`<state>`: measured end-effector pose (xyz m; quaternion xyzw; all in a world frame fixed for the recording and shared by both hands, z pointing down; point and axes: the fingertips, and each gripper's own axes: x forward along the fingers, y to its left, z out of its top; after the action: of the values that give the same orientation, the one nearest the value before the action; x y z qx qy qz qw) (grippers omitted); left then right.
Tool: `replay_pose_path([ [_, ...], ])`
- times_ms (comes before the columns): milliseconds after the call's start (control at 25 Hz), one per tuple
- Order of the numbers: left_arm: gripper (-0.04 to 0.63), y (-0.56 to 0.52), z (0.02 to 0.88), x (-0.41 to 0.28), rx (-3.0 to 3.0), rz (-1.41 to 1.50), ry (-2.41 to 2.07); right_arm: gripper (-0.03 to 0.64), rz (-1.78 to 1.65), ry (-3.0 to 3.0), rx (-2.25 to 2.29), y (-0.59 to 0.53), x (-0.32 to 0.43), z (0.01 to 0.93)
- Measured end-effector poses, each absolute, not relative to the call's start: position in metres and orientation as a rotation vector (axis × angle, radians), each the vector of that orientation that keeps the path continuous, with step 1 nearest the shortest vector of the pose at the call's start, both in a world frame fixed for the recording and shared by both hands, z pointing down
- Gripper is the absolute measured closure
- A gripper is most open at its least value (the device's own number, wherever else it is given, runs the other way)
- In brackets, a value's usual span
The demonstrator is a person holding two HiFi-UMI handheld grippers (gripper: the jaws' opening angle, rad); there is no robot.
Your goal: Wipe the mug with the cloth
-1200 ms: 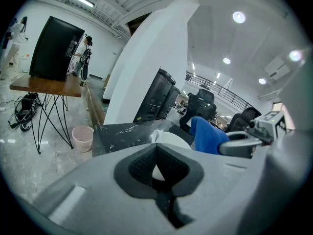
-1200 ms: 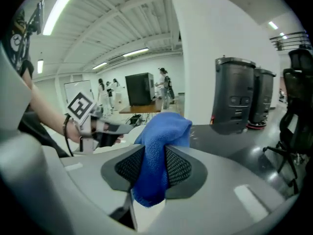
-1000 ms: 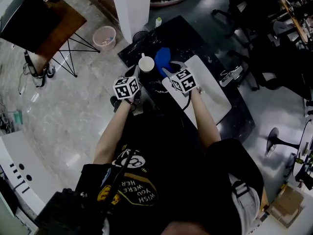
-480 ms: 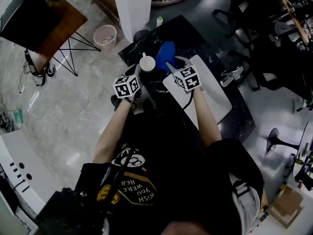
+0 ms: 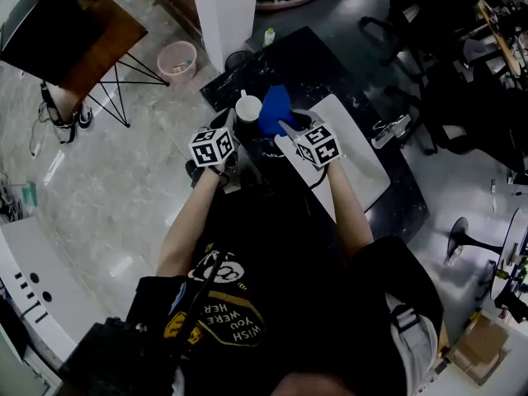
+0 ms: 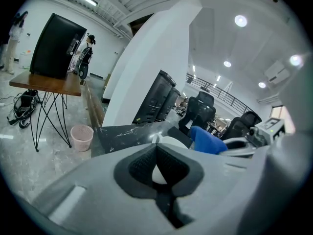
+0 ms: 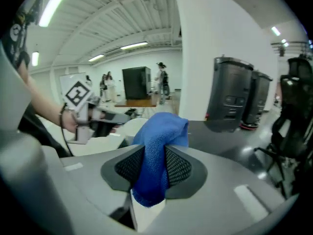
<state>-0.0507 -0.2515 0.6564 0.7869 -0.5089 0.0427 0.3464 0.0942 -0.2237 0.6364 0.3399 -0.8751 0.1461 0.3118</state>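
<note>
A white mug (image 5: pixel 247 107) stands on the black table (image 5: pixel 330 64), close to its left edge. My left gripper (image 5: pixel 232 125) is shut on the mug's near side; in the left gripper view white shows between the dark pads (image 6: pixel 172 166). My right gripper (image 5: pixel 285 125) is shut on a blue cloth (image 5: pixel 275 109), which hangs folded between its pads (image 7: pixel 178 166). The cloth is right beside the mug's right side; I cannot tell whether they touch. The mug (image 7: pixel 128 126) also shows behind the cloth (image 7: pixel 159 146) in the right gripper view.
A white board (image 5: pixel 359 157) lies on the table under my right arm. A small bottle (image 5: pixel 266 36) stands at the table's far corner by a white pillar (image 5: pixel 223 7). A pink wastebasket (image 5: pixel 176 61) is on the floor; office chairs (image 5: pixel 429 23) crowd the right.
My right gripper swung the cloth away from the mug, then brought it back down against the mug's right side. My left gripper and the mug stayed put.
</note>
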Motion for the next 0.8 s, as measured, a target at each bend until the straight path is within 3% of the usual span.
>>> replay_pose_path([
  [240, 0.592, -0.251, 0.657, -0.058, 2.017, 0.089, -1.342, 0.484, 0.214, -2.12, 1.176, -0.294, 0.131, 0.634],
  [360, 0.592, -0.248, 0.653, -0.062, 2.019, 0.084, -1.351, 0.335, 0.286, -2.247, 1.133, -0.29, 0.109, 0.634],
  [480, 0.592, -0.242, 0.645, -0.068, 2.047, 0.091, -1.371, 0.325, 0.427, -2.358, 1.194, -0.276, 0.106, 0.624],
  [520, 0.592, -0.239, 0.641, -0.07, 2.062, 0.099, -1.382, 0.348, 0.454, -2.39, 1.221, -0.27, 0.107, 0.618],
  [640, 0.592, -0.227, 0.627, -0.076, 2.122, 0.133, -1.425, 0.583, 0.513, -2.474, 1.299, -0.247, 0.111, 0.601],
  [680, 0.592, -0.221, 0.622, -0.079, 2.145, 0.145, -1.434, 0.614, 0.547, -2.491, 1.324, -0.237, 0.11, 0.597],
  [800, 0.592, -0.2, 0.605, -0.088, 2.208, 0.171, -1.427, 0.614, 0.597, -2.48, 1.39, -0.203, 0.1, 0.594],
])
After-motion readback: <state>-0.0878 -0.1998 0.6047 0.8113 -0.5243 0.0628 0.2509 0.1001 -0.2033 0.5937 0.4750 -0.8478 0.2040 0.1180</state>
